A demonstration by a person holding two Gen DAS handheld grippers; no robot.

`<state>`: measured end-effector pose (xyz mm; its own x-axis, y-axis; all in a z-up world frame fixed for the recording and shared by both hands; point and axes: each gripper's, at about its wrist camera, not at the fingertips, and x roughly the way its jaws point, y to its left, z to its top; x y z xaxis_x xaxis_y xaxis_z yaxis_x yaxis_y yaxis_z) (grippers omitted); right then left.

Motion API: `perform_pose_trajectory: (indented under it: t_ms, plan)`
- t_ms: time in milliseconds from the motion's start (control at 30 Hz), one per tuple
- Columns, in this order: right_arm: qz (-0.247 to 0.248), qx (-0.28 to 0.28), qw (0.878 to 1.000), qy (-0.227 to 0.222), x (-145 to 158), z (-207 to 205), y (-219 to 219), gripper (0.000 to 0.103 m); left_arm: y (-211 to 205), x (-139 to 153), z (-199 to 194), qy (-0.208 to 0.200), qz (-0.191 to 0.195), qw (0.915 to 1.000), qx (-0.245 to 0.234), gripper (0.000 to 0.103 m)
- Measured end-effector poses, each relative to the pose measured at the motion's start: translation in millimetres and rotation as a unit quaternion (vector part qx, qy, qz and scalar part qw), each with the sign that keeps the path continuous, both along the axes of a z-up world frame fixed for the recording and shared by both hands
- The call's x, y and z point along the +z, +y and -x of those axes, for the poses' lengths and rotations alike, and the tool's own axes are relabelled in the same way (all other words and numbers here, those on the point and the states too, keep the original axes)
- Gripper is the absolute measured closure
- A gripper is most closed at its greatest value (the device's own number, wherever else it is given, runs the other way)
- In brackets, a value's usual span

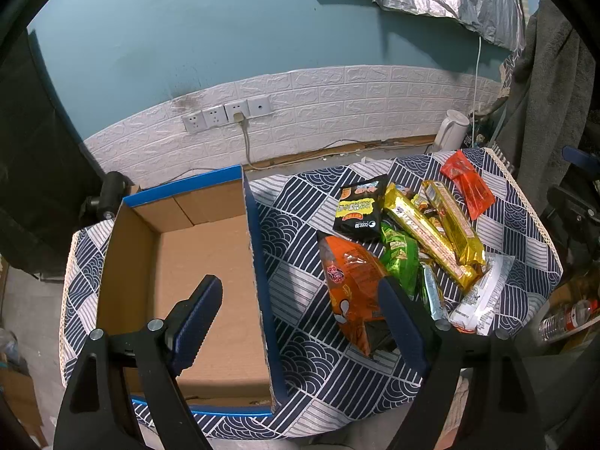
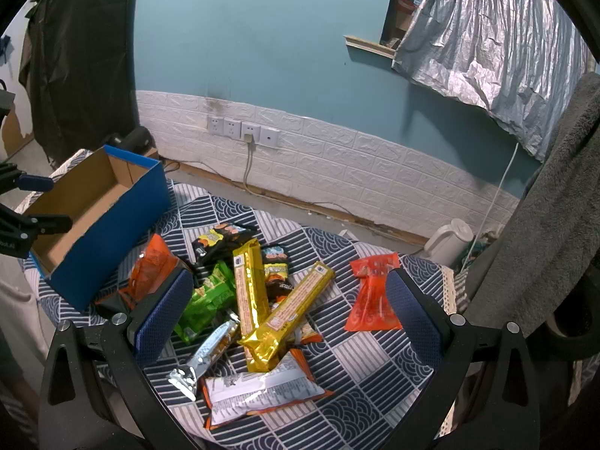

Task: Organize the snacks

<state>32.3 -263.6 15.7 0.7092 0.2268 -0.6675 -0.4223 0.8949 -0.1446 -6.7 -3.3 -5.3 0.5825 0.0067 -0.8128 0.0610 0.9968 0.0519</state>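
Note:
An open blue cardboard box (image 1: 258,262) stands empty at the table's left; it also shows in the right wrist view (image 2: 112,232). A heap of snack packets lies to its right: an orange bag (image 1: 352,285) (image 2: 150,270), a green bag (image 1: 401,258) (image 2: 210,300), two gold bars (image 1: 427,240) (image 2: 288,315), a black packet (image 1: 360,206), a red packet (image 1: 468,183) (image 2: 373,292), a silver bar (image 2: 206,356) and a white packet (image 2: 258,390). My left gripper (image 1: 300,300) is open, straddling the box wall. My right gripper (image 2: 288,300) is open above the heap.
The table wears a navy and white patterned cloth (image 1: 300,300). A white kettle (image 1: 452,129) stands on the floor by the brick-pattern wall with sockets (image 1: 228,112). A grey towel (image 2: 555,206) hangs at the right. Bottles (image 1: 566,317) sit low right.

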Motion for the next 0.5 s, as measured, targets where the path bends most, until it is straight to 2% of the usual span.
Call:
perform_pose_trajectory:
  t_ms: [500]
  plan:
    - [0.001,0.0,1.0,0.0,0.1,0.0,0.0,0.002,-1.2,0.2,0.4,0.004,-0.001,1.0,-0.001,0.017]
